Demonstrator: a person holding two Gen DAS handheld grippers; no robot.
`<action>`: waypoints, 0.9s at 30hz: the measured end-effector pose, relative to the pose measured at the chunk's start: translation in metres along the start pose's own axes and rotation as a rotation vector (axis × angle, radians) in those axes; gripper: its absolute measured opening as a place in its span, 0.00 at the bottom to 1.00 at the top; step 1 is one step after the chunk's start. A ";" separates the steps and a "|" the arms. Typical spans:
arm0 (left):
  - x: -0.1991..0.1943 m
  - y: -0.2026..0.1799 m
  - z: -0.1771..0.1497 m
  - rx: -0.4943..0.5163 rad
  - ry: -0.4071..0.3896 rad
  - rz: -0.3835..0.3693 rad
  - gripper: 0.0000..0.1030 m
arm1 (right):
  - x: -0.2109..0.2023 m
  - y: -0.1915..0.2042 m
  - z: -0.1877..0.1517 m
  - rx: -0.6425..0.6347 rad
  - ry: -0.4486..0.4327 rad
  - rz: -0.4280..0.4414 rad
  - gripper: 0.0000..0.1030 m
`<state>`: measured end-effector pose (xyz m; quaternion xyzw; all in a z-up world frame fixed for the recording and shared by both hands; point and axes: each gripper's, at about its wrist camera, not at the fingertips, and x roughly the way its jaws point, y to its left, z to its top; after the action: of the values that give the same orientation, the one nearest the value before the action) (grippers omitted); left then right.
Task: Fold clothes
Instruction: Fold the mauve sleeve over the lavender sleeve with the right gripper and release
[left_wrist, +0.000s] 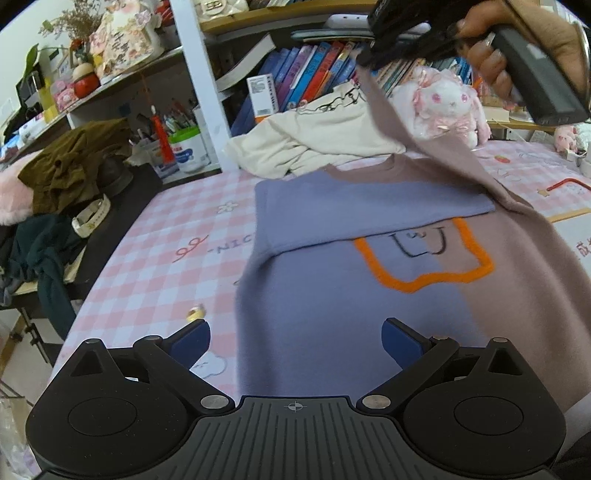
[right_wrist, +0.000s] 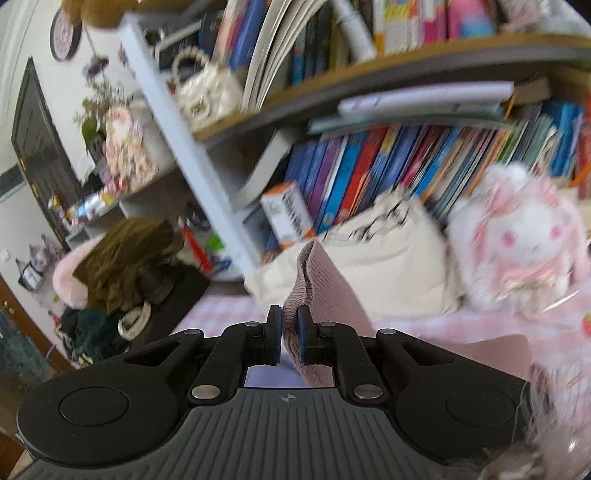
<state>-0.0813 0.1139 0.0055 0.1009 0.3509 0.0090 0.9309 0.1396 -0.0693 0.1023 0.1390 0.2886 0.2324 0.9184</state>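
Observation:
A two-tone sweater (left_wrist: 369, 302), lilac-blue on the left half and mauve on the right with an orange outline patch, lies flat on the pink checked bed. Its blue sleeve is folded across the chest. My left gripper (left_wrist: 295, 343) hovers open just above the sweater's lower blue part, nothing between its blue pads. The mauve sleeve (left_wrist: 417, 129) rises up to the top right, where a hand holds my right gripper (left_wrist: 365, 61). In the right wrist view that gripper (right_wrist: 290, 325) is shut on the ribbed mauve sleeve cuff (right_wrist: 306, 280), lifted well above the bed.
A crumpled cream garment (left_wrist: 314, 140) lies behind the sweater against the bookshelf (left_wrist: 314, 70). A pink plush rabbit (left_wrist: 447, 103) sits at the back right. Dark and olive clothes (left_wrist: 70, 166) pile on a black stand left of the bed. A small yellow object (left_wrist: 195, 312) lies on the sheet.

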 end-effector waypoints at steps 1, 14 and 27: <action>0.001 0.003 -0.001 0.000 0.004 -0.001 0.98 | 0.006 0.004 -0.004 -0.001 0.016 -0.001 0.08; 0.004 0.018 -0.009 0.001 0.026 -0.019 0.98 | 0.049 0.023 -0.040 0.011 0.139 -0.011 0.10; 0.000 0.010 -0.006 0.021 0.002 -0.052 0.98 | 0.010 0.003 -0.046 0.099 0.090 -0.011 0.47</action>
<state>-0.0846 0.1251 0.0026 0.1017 0.3545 -0.0190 0.9293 0.1188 -0.0564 0.0622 0.1720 0.3415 0.2190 0.8977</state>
